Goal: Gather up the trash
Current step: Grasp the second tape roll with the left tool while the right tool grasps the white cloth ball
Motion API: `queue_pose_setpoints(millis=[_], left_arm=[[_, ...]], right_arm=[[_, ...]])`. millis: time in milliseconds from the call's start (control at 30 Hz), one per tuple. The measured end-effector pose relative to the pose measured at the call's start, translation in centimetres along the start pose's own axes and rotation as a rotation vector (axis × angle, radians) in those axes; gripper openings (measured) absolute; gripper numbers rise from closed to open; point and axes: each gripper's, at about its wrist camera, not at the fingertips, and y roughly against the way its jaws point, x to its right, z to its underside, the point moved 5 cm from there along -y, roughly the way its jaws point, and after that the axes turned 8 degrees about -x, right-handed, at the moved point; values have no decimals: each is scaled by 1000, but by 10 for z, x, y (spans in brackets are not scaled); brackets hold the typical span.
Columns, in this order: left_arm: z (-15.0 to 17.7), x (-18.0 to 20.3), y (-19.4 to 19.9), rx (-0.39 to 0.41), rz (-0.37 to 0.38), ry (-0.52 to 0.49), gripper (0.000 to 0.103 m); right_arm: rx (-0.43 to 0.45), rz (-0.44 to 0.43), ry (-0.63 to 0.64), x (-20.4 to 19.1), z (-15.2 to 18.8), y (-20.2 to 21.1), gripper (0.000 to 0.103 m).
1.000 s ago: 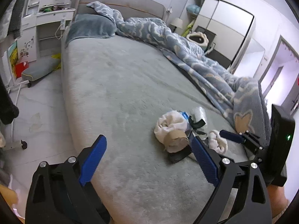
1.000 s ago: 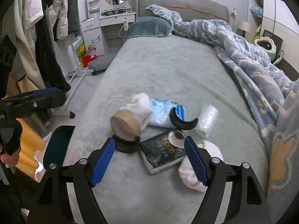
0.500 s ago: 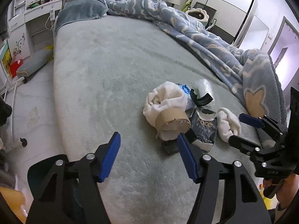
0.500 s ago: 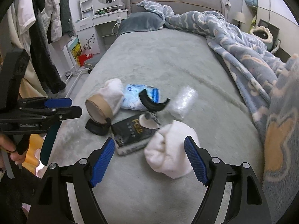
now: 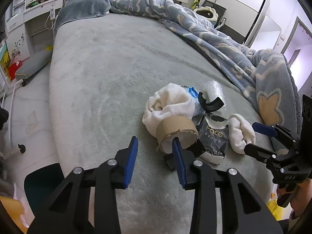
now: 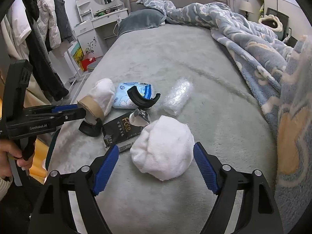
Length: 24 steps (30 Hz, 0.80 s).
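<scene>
A pile of trash lies on the grey bed: a brown cardboard roll stuffed with white cloth, a black "Face" packet, a blue-white wipes pack, a black curved plastic piece, a clear plastic wrap and a white cloth ball. My left gripper is open, its right finger at the roll's near rim. My right gripper is open, its fingers either side of the white cloth ball.
A blue patterned blanket is bunched along the bed's right side. A grey pillow lies at the head. A white dresser and hanging clothes stand left of the bed. A dark bin rim shows below the bed edge.
My left gripper has narrowed and moved in to the cardboard roll. My right gripper has moved forward and now straddles the white cloth ball.
</scene>
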Motion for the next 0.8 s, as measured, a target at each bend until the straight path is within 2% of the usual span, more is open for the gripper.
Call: queue_pose_setpoints(millis=[67,300,333,400,800], left_arm=[[0,2,-1,-3,4,-4,31],[-5,10,3,25,5,-31,20],[-6,9,2,28,4,-29,14],[-6,7,2,31,-1,-19,9],[-5,1,16,51,12,7,7]], right_arm=[[-7,-1,-4,1,1,-2,80],[-8,-14,-25,3,-4,0,83],[-8,-18,-27,3,-4,0,85],[-9,-23,-28,3,-6,0,86],[-54,-18,-34,3,-1,-15,86]])
